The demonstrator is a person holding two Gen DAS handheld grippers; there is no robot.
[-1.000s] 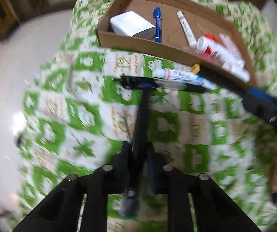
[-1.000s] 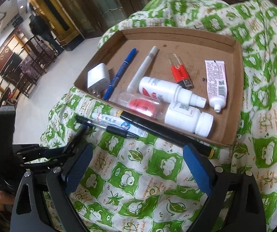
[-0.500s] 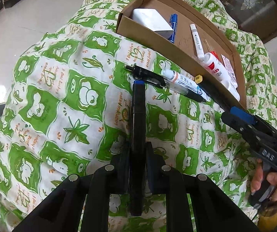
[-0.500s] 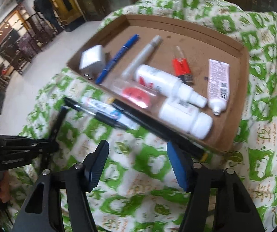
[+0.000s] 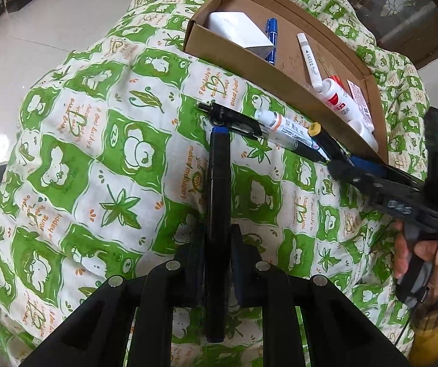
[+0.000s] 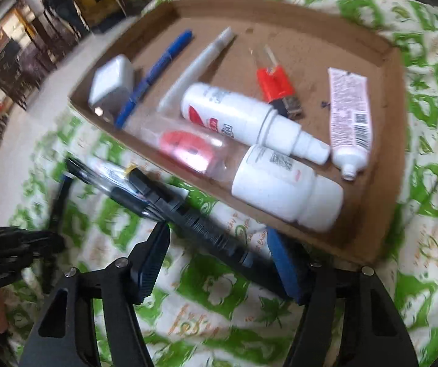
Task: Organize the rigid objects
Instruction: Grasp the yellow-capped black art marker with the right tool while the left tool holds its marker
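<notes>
Jaws of the left gripper (image 5: 217, 238) are clamped on a black marker with a blue end cap (image 5: 218, 183), held lengthwise so its blue tip points at the clear pen with black clip (image 5: 249, 125) lying on the green-and-white patterned cloth (image 5: 96, 153). Those of the right gripper (image 6: 219, 257) stand apart and have just been closing — a black pen with yellow end (image 6: 188, 214) lies between them, not visibly pinched yet.

To do this step well, I would lower the right jaws until both blue pads flank the barrel mid-length, square to it, then close; a grab near one end would likely let it swing. The 2 neighbouring pens touch or nearly touch it, so keep the pads clear of them. The shallow brown cardboard tray (image 6: 387, 122) just beyond already holds bottles, a tube and a blue pen — lift over its near wall.
</notes>
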